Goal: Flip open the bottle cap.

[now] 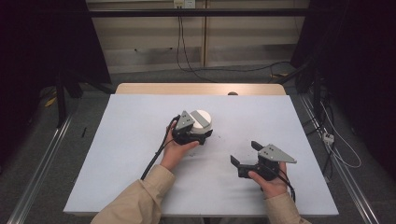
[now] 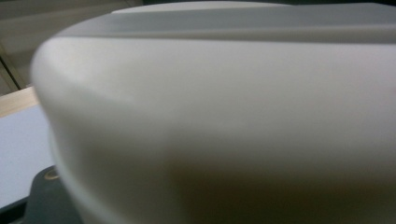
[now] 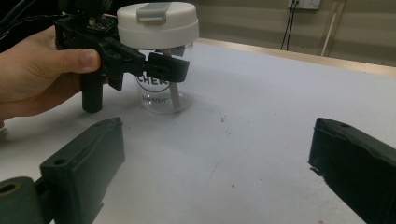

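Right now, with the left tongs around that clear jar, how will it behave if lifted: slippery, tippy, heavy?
Probably rigid: the clear jar keeps its round shape between the left tongs. Likely slippery, since the wall looks smooth and glossy. Possibly top-heavy: the wide white lid overhangs a seemingly near-empty body, so it may tilt.

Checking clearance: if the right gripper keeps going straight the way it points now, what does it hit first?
Probably nothing: the right gripper, jaws open, faces bare table. The jar held by the left gripper sits off to the side of that line, though depth is uncertain.
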Tool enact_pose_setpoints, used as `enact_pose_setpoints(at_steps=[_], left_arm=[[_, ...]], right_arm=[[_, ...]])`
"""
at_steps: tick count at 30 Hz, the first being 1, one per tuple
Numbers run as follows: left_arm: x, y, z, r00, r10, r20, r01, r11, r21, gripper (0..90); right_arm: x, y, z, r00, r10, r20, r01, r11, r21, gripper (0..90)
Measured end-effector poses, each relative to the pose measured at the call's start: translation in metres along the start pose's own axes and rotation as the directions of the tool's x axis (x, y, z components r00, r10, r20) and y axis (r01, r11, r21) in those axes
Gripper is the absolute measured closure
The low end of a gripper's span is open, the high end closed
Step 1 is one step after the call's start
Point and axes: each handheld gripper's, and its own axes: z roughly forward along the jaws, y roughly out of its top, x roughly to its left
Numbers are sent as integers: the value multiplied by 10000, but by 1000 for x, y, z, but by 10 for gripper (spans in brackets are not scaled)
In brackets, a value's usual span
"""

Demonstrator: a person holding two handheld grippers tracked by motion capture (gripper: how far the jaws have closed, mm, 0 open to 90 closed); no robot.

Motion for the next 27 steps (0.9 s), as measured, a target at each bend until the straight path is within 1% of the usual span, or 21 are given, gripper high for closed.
enact_pose_setpoints(at_steps=[1, 2, 3, 5, 7, 8, 11, 13, 14, 16, 17, 19, 21, 23, 24, 25, 26, 27], left_arm=[[0, 0, 0, 10000, -23, 58, 23, 10000, -8, 186], [0, 0, 0, 10000, 48, -50, -48, 10000, 7, 186], [0, 0, 0, 10000, 35, 50, -35, 10000, 10, 186], [0, 0, 0, 10000, 87, 3, -87, 10000, 19, 186], [0, 0, 0, 10000, 53, 16, -53, 10000, 14, 186], [0, 0, 0, 9999, 123, 18, -124, 9999, 36, 186], [0, 0, 0, 10000, 48, 26, -48, 10000, 14, 185], [0, 0, 0, 10000, -33, 51, 33, 10000, -6, 186], [0, 0, 0, 10000, -32, 56, 32, 10000, -4, 186], [0, 0, 0, 10000, -6, 34, 6, 10000, 10, 186], [0, 0, 0, 10000, 61, 21, -61, 10000, 22, 186], [0, 0, 0, 9999, 142, 9, -142, 9999, 33, 186], [0, 0, 0, 10000, 59, 40, -59, 10000, 20, 186], [0, 0, 0, 10000, 18, 80, -18, 10000, 9, 186], [0, 0, 0, 10000, -27, 42, 27, 10000, -1, 186], [1, 0, 0, 9999, 49, 128, -50, 10000, 20, 186], [1, 0, 0, 10000, 96, -14, -96, 10000, 26, 186], [0, 0, 0, 10000, 27, 57, -27, 10000, 14, 186]], right_arm=[[0, 0, 1, 10000, -24, -19, 24, 10000, 18, 30], [1, 1, 3, 10000, -32, -36, 32, 10000, 14, 30], [1, 1, 4, 10000, -12, -55, 12, 10000, 17, 30], [2, 3, 8, 10000, -43, -33, 43, 10000, 31, 31], [3, 4, 11, 10000, -55, -22, 55, 10000, 44, 36], [3, 5, 12, 10000, -16, -10, 16, 10000, 65, 40], [4, 7, 15, 10000, 42, -6, -42, 10000, 32, 63], [3, 9, 17, 10000, -12, 4, 12, 9999, 143, 64], [3, 9, 17, 10000, 83, 40, -84, 9999, 138, 69], [2, 10, 18, 9999, 112, 4, -112, 9999, 109, 97], [3, 11, 19, 9999, 157, 33, -157, 9998, 73, 124], [3, 13, 20, 10000, 62, -23, -62, 10000, 39, 191], [4, 16, 24, 10000, 49, -28, -49, 9999, 116, 205], [4, 18, 27, 9999, 102, -113, -100, 9997, 206, 275], [5, 20, 28, 9999, 90, -82, -88, 9996, 284, 287], [5, 21, 30, 9999, 87, -65, -85, 9996, 287, 309], [6, 23, 32, 9998, 132, -131, -128, 9994, 319, 334], [6, 24, 34, 9998, 127, -172, -120, 9993, 348, 356]])
